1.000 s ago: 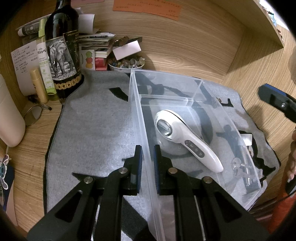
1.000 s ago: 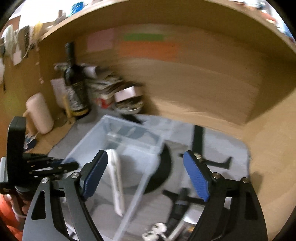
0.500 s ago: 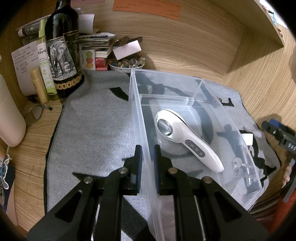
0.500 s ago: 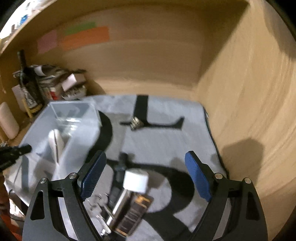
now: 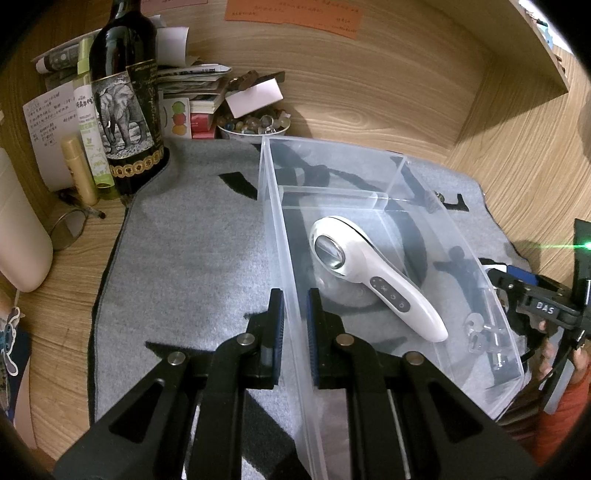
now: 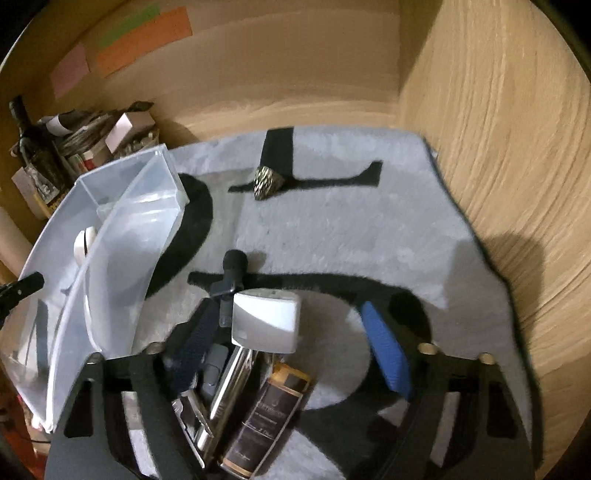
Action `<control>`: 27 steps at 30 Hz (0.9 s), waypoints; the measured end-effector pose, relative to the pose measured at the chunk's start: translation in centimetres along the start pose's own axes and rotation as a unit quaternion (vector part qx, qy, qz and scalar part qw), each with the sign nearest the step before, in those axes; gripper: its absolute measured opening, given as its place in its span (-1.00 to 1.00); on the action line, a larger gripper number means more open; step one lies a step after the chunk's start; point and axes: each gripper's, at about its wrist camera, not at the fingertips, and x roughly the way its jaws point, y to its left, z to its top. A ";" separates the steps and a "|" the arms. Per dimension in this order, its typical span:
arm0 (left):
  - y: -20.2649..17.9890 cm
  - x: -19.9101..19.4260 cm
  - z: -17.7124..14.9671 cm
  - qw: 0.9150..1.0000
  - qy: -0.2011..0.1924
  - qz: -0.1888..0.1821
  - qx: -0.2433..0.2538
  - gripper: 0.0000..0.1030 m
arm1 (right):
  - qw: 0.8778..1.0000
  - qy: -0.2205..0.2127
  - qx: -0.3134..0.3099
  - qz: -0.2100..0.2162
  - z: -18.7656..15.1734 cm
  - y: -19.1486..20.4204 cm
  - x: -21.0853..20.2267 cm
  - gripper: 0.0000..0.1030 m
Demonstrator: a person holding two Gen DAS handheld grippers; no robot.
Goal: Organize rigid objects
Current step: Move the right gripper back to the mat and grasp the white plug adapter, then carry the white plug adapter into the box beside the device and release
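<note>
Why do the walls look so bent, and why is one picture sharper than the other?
Left wrist view: sharp; the fisheye lens bows the wooden back wall, and green glare flares at the right edge beside the right tool. Right wrist view: soft and smeared, the wood grain on the side wall streaked, the same curved distortion, and a dark shadow on that wall.

"DAS" in white caps on black body of right gripper (image 5: 517, 291), right edge of left-wrist view. Wine bottle (image 5: 123, 110) at mat's far-left corner: label has elephant drawing, script beside it too small to read. White handheld device (image 5: 373, 280) in clear bin (image 5: 513, 354): button icons only, no words. Orange note (image 5: 291, 14) on back wall, paper sheet (image 5: 46, 122) by bottle: writing illegible. Dark-labelled bottle (image 6: 266, 410) at mat's near edge: gold script, unreadable.
</note>
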 end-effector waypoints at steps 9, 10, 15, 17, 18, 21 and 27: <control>0.0 0.2 -0.1 1.000 0.001 0.001 -0.001 -0.77 | 1.000 0.002 -0.020 0.018 -0.2 0.7 0.4 -0.31; 0.2 0.2 -0.1 1.000 0.001 0.000 -0.001 -0.77 | 1.000 -0.002 -0.022 0.015 -0.2 0.7 0.4 -0.32; 0.1 0.2 -0.1 1.000 0.001 0.001 -0.001 -0.77 | 0.999 -0.024 -0.020 0.013 0.3 0.7 -0.8 -0.34; 0.1 0.2 -0.1 1.000 0.001 0.000 -0.001 -0.77 | 0.999 -0.034 -0.021 0.013 0.6 0.8 -1.4 -0.34; 0.1 0.2 -0.1 1.000 0.001 0.001 -0.001 -0.77 | 0.999 -0.041 -0.022 0.013 0.8 0.8 -1.8 -0.34; 0.0 0.2 -0.1 1.000 0.001 0.002 -0.001 -0.77 | 0.998 -0.057 -0.029 0.015 1.4 1.4 -2.9 -0.34; 0.0 0.2 -0.1 1.000 0.001 0.001 -0.001 -0.77 | 0.994 -0.095 -0.055 0.024 2.8 3.5 -5.1 -0.34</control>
